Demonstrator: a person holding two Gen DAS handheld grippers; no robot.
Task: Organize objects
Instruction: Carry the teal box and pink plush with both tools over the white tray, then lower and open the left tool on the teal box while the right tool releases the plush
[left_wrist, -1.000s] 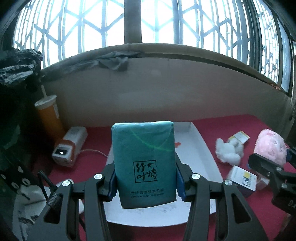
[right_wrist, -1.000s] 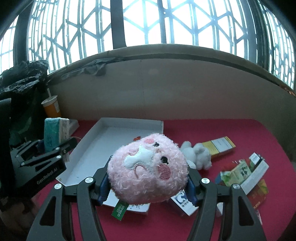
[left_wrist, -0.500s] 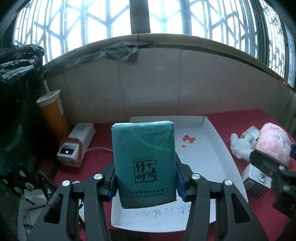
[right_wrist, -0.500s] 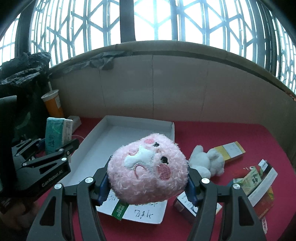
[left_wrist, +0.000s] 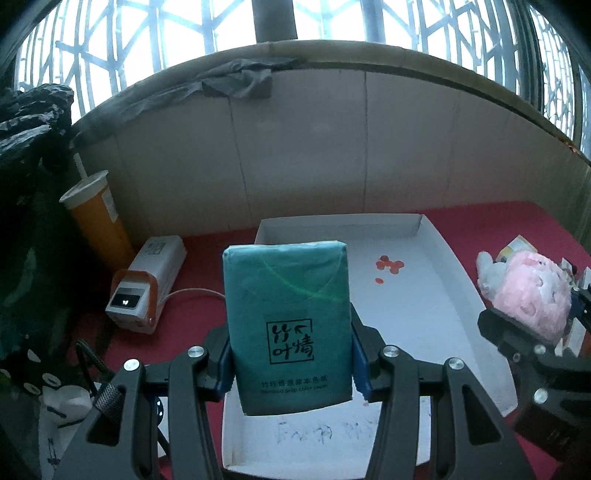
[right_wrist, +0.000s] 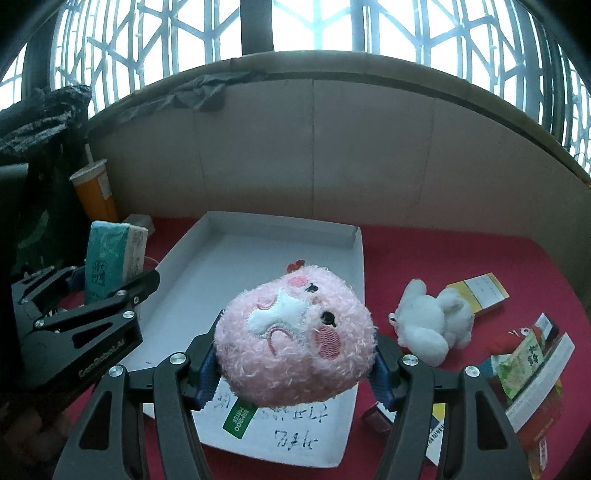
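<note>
Strong backlight from the window (left_wrist: 295, 33) behind you: panes blow out white, everything below sits dim with a blue-grey cast. Heavy fisheye bend in both views, the cardboard wall (right_wrist: 332, 147) curving into an arch, corners vignetted black. Your left edge, around the black bag (left_wrist: 29, 122), is nearly lost in shadow. Focus sharp at centre, softer toward the rim.

The bench (right_wrist: 424, 254) is covered in red cloth. On it are laid a white cardboard tray (right_wrist: 258, 254), a white plush rabbit (right_wrist: 432, 325), a yellow box (right_wrist: 480, 291), an orange cup (left_wrist: 96, 221) and a white-orange device (left_wrist: 147, 277).
</note>
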